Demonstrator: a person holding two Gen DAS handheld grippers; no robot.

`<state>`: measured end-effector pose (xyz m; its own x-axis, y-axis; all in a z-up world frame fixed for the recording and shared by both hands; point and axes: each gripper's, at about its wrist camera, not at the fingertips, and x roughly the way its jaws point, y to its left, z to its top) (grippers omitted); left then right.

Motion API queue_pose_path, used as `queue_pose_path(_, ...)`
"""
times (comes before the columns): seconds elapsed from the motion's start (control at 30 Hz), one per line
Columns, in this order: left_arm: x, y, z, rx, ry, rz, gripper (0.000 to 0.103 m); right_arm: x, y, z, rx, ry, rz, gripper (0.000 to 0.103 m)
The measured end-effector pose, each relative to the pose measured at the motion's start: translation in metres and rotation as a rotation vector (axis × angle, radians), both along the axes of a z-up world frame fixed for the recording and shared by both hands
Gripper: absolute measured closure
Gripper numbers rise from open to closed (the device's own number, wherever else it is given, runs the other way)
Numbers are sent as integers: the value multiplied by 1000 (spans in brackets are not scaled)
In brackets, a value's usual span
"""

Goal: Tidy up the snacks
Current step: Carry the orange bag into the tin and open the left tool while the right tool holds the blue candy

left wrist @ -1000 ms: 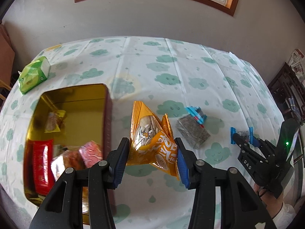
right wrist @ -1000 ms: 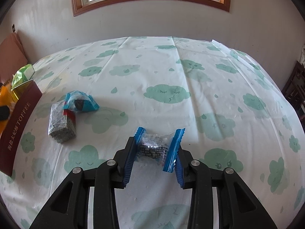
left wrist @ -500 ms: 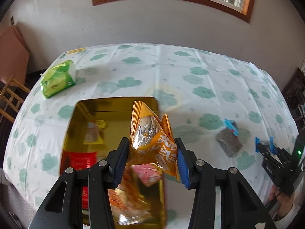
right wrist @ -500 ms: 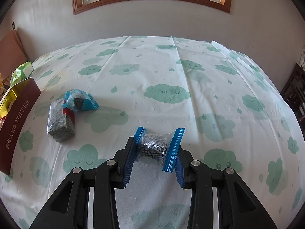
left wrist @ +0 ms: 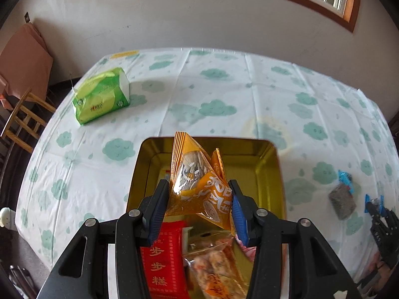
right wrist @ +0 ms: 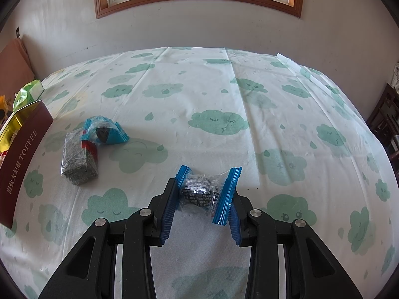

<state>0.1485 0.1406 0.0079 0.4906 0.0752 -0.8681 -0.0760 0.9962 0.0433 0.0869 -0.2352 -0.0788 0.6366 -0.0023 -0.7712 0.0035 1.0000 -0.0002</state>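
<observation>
Left claw: gripping the orange packet, which is hanging directly over the open gold tin, long axis pointing away.
Right claw: clamping a blue-ended sweet above the table; tin lying far to its left.
Nearer hand: left.

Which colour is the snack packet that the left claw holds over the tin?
Orange snack packet, with a clear window; best seen in the left wrist view.

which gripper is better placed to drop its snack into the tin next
Left. The left gripper holds the orange packet directly over the open gold tin. The right gripper grips a blue-ended candy over the tablecloth, well away from the tin.
</observation>
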Motion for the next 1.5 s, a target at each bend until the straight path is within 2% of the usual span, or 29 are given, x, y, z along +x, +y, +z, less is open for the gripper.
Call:
queue_pose_path(0.3, 6, -8, -38, 21, 77, -53, 59, 0, 1, 0, -1, 0, 0, 65)
queue_pose_path(0.63, 6, -11, -57, 24, 115, -65, 59, 0, 1, 0, -3, 0, -1, 65)
queue_pose_path(0.83, 7, -10, -61, 25, 122, -62, 57, 0, 1, 0, -4, 0, -1, 65)
queue_pose_path(1.07, 7, -9, -63, 25, 124, -56, 50, 0, 1, 0, -5, 0, -1, 65)
queue_pose_path(1.5, 0, -11, -47, -1, 86, -59, 44, 0, 2, 0, -6, 0, -1, 64)
